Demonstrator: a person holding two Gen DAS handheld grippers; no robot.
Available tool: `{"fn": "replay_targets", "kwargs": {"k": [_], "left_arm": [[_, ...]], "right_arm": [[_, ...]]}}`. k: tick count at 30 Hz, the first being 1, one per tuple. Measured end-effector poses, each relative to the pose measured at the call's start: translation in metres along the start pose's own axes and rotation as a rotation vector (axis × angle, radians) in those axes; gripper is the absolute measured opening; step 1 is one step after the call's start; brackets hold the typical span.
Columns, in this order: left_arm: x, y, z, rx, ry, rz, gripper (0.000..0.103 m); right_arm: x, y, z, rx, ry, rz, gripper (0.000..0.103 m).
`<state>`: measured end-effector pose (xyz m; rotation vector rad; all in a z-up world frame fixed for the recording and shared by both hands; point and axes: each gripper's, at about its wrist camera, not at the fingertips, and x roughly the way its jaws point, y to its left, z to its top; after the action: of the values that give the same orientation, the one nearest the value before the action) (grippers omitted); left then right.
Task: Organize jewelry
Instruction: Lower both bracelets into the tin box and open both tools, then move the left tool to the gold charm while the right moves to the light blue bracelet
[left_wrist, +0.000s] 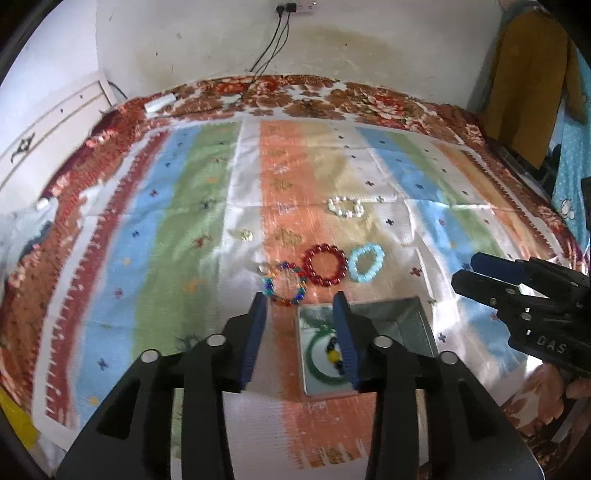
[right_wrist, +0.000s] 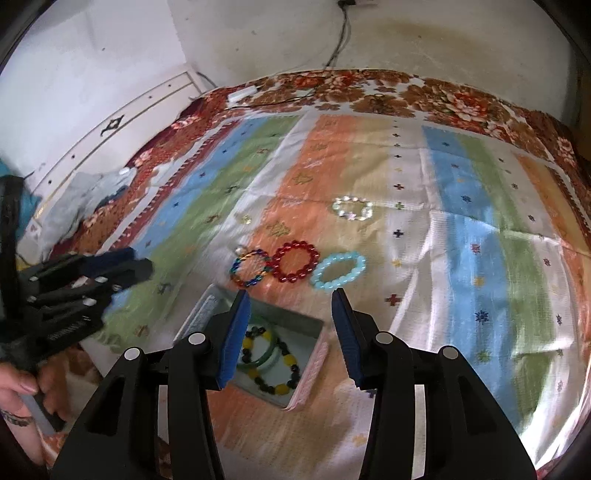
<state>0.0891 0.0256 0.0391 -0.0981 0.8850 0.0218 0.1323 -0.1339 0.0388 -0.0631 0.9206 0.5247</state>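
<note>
Both tools hang empty over the bed (left_wrist: 207, 177), which is covered by a striped cloth, and the box (right_wrist: 306, 373) sits near its front edge with a green bangle (right_wrist: 271, 356) and a black-and-yellow bead bracelet (right_wrist: 280, 387) already lying inside. The left tool (left_wrist: 301, 302) has its blue pads spread wide with nothing between them, and the right tool (right_wrist: 288, 299) is spread just as wide and empty too. Four bracelets lie loose on the cloth beyond the box: a multicoloured one (left_wrist: 285, 283), a red one (left_wrist: 325, 265) touching it, a pale blue one (left_wrist: 366, 263) just beside the red, and a white one (left_wrist: 345, 206) farther back and apart from the row. In the left wrist view the multicoloured bracelet lies just ahead of the left pad's tip, flat on the cloth, so the left tool looks the nearer one to it; the pale blue one lies just ahead of the right tool's right pad in the right wrist view. Each ring lies flat, so I judge a pad would have to dip inside the ring and close across its beaded rim. Roughly a third of the sorting seems done.
</note>
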Motion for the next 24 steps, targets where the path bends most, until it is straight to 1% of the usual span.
{"fn": "replay_targets", "kwargs": {"k": [1, 3, 6, 8, 11, 13, 14, 15, 17, 20, 24], "left_arm": [[-0.002, -0.002, 0.007, 0.01, -0.007, 0.011, 0.045], [0.0, -0.004, 0.015, 0.021, -0.014, 0.03, 0.047], [0.01, 0.001, 0.026, 0.003, 0.001, 0.033, 0.047], [0.015, 0.004, 0.031, -0.011, 0.011, 0.029, 0.047], [0.018, 0.007, 0.039, -0.001, 0.021, 0.051, 0.048], [0.015, 0.007, 0.044, 0.011, 0.028, 0.051, 0.049], [0.011, 0.007, 0.047, 0.019, 0.019, 0.056, 0.051], [0.006, 0.009, 0.049, 0.027, 0.002, 0.072, 0.056], [0.002, 0.014, 0.052, 0.018, -0.005, 0.08, 0.057], [0.009, 0.022, 0.05, -0.018, 0.005, 0.077, 0.056], [0.031, 0.033, 0.044, -0.051, 0.048, 0.08, 0.056]], "right_arm": [[0.0, -0.004, 0.001, 0.004, -0.003, 0.0, 0.046], [0.0, -0.011, 0.002, 0.014, 0.004, -0.007, 0.046], [-0.002, -0.016, 0.007, 0.011, -0.01, -0.005, 0.051], [0.0, -0.02, 0.01, 0.012, -0.002, 0.0, 0.051], [0.008, -0.025, 0.015, 0.021, 0.016, -0.009, 0.051], [0.01, -0.027, 0.018, 0.025, 0.017, -0.014, 0.053], [0.011, -0.027, 0.02, 0.026, 0.022, -0.017, 0.053], [0.011, -0.027, 0.021, 0.026, 0.019, -0.014, 0.053], [0.008, -0.028, 0.022, 0.031, 0.008, -0.013, 0.053], [0.01, -0.031, 0.02, 0.044, 0.011, -0.008, 0.053], [0.023, -0.04, 0.019, 0.058, 0.035, -0.023, 0.053]]}}
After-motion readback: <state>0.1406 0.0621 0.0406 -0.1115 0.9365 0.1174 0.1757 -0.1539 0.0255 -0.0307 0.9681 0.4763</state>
